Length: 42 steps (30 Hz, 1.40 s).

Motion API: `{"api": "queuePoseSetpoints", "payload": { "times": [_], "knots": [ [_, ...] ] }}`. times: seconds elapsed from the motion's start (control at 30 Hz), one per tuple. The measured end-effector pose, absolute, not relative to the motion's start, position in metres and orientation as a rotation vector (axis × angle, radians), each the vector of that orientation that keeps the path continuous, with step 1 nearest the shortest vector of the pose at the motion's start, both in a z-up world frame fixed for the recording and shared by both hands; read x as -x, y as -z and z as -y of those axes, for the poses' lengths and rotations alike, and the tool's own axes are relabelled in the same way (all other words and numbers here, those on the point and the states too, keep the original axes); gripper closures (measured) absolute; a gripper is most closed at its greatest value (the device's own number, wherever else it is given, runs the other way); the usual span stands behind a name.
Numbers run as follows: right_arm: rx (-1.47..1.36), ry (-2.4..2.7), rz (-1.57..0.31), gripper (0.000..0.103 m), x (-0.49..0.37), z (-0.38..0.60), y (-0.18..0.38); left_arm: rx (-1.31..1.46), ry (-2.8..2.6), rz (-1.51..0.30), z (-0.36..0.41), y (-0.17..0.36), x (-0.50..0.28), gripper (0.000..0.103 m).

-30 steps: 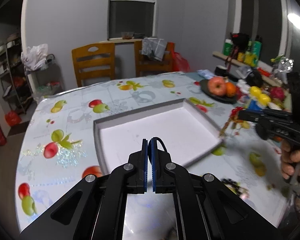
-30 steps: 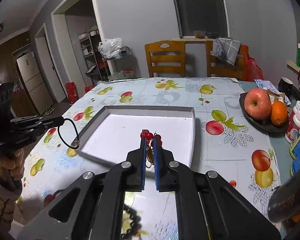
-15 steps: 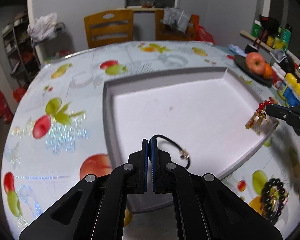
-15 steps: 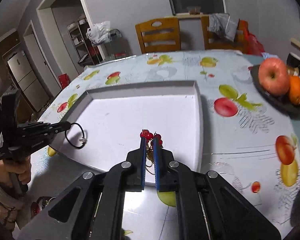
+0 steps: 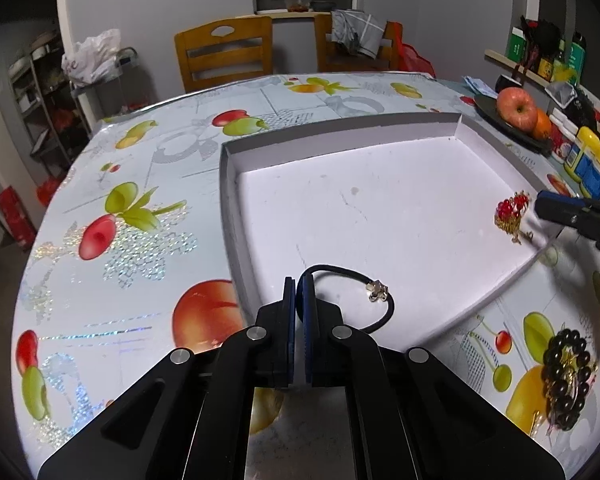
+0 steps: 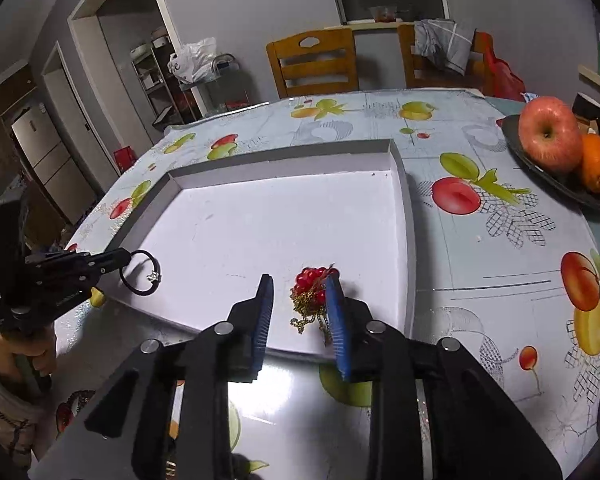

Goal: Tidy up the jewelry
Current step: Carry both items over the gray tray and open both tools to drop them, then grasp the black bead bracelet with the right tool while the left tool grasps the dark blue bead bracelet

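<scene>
White shallow tray (image 6: 404, 216) on fruit-print tablecloth (image 6: 480, 264).

Left gripper (image 5: 297, 288): jaws closed on black cord bracelet (image 5: 384, 312) with small metal charm; loop held over tray's near left corner.

Right gripper (image 6: 300, 300): jaws spread apart; red bead and gold chain piece (image 6: 314, 292) between them, against the right finger pad, at tray's near right edge. Whether resting on tray floor or hanging: cannot tell.

Dark bead bracelet (image 5: 566, 364) on tablecloth, outside tray, near right.

Dark plate (image 6: 556, 176) with apple (image 6: 548, 134) and orange (image 6: 598, 160), far right.
</scene>
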State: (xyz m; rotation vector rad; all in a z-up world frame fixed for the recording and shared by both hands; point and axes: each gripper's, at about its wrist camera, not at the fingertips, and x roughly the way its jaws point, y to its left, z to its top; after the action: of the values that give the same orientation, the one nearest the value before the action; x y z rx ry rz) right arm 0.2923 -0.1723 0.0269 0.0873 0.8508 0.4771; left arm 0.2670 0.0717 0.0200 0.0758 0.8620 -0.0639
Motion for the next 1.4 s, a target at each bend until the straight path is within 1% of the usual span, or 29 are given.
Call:
{"api": "queuePoseSetpoints", "payload": {
  "times": [0.13,0.17,0.2,0.23,0.3,0.33,0.37,0.6,0.7,0.8,0.87,0.9,0.93,1.4],
  "knots": [
    [-0.091,-0.488,-0.828,0.074,-0.284,0.175,-0.034,-0.063,0.081,-0.859,-0.072,-0.021,-0.260,0.096],
    [-0.092,-0.488,-0.823,0.074,-0.281,0.175,-0.035,-0.053,0.095,-0.857,-0.071,-0.022,-0.259,0.089],
    [-0.093,-0.492,-0.816,0.074,-0.278,0.176,-0.036,-0.043,0.110,-0.851,-0.070,-0.023,-0.257,0.078],
    [-0.093,-0.495,-0.812,0.073,-0.275,0.176,-0.037,-0.038,0.122,-0.839,-0.068,-0.025,-0.255,0.072],
    [-0.092,-0.495,-0.798,0.072,-0.269,0.177,-0.040,-0.057,0.108,-0.811,-0.063,-0.030,-0.252,0.041],
    [-0.091,-0.497,-0.791,0.068,-0.265,0.178,-0.041,-0.058,0.113,-0.784,-0.060,-0.033,-0.249,0.035],
    [-0.093,-0.498,-0.785,0.067,-0.261,0.179,-0.043,-0.058,0.113,-0.768,-0.058,-0.036,-0.246,0.031],
    [-0.080,-0.513,-0.747,0.064,-0.231,0.181,-0.051,-0.017,0.133,-0.745,-0.054,-0.049,-0.220,0.030],
    [-0.071,-0.521,-0.735,0.058,-0.215,0.180,-0.052,-0.006,0.152,-0.731,-0.050,-0.052,-0.198,0.029],
    [-0.054,-0.531,-0.729,0.057,-0.200,0.177,-0.051,-0.013,0.177,-0.714,-0.042,-0.053,-0.171,0.029],
    [-0.044,-0.535,-0.721,0.055,-0.187,0.177,-0.052,-0.014,0.181,-0.711,-0.039,-0.050,-0.157,0.029],
    [-0.041,-0.537,-0.718,0.051,-0.183,0.177,-0.052,-0.012,0.186,-0.714,-0.037,-0.049,-0.151,0.029],
    [-0.041,-0.543,-0.716,0.049,-0.176,0.178,-0.053,-0.011,0.187,-0.717,-0.037,-0.048,-0.147,0.029],
    [0.017,-0.595,-0.729,0.049,-0.119,0.164,-0.041,-0.008,0.226,-0.745,-0.021,-0.023,-0.091,0.029]
  ]
}}
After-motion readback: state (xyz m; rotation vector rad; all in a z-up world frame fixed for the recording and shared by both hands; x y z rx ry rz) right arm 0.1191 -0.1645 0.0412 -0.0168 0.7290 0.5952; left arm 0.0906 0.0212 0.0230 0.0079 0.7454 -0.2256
